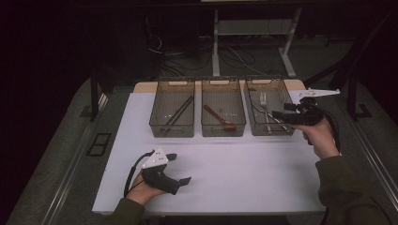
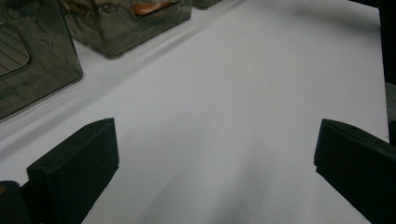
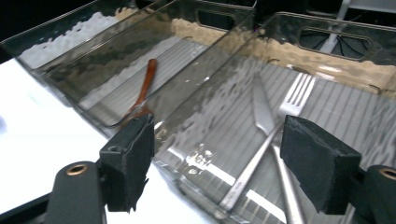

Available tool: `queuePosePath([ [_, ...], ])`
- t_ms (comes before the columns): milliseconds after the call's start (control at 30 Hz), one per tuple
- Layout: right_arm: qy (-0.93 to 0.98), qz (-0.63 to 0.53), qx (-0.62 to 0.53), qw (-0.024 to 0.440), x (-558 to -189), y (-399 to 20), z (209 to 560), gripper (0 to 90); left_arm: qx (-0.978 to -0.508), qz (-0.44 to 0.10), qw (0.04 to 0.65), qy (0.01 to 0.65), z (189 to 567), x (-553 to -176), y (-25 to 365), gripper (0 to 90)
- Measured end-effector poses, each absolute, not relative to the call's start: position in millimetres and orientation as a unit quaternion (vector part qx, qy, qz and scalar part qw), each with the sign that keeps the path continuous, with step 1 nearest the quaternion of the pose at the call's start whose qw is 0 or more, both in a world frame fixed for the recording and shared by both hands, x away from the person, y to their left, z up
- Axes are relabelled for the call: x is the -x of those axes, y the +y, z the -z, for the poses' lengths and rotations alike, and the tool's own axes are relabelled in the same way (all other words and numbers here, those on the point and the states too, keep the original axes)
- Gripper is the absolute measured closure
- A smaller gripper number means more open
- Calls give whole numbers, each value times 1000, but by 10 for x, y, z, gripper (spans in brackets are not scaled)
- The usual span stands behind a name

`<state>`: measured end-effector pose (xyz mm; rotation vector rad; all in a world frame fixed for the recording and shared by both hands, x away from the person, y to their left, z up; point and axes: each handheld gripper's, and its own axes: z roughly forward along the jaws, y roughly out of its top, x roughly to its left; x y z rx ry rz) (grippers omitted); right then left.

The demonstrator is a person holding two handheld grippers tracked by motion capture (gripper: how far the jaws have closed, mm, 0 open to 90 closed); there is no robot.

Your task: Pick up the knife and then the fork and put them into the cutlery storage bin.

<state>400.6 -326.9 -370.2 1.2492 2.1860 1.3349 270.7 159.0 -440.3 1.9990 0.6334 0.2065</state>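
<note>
The right gripper [image 3: 217, 163] has its jaws apart and empty – the fork [image 3: 292, 100] and knife [image 3: 261, 109] lie just beyond, in the bin [image 1: 253, 126] at the table's far right corner.

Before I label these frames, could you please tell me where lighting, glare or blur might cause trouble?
High view: the white table is brightly lit, the room behind nearly black. Right gripper view: glare streaks the wavy wall of the right bin, warping the wooden spoon; the fork and knife stay legible. Left gripper view: soft shadow between the fingers, near bins slightly blurred.
</note>
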Motion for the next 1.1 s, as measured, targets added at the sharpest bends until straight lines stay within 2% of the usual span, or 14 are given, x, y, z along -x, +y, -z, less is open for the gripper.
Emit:
queuePosePath([
  [100, 761, -466, -422, 159, -3859, -3192, 3689, 238, -825, -84, 495, 260, 4402, -2701, 1589, 0],
  [333, 766, -480, -399, 153, -3574, -3075, 3718, 185, -825, -86, 495, 259, 4393, -2699, 1597, 0],
  [1100, 770, -496, -373, 150, -2920, -2975, 4104, 146, -824, -86, 497, 257, 4382, -2685, 1599, 0],
])
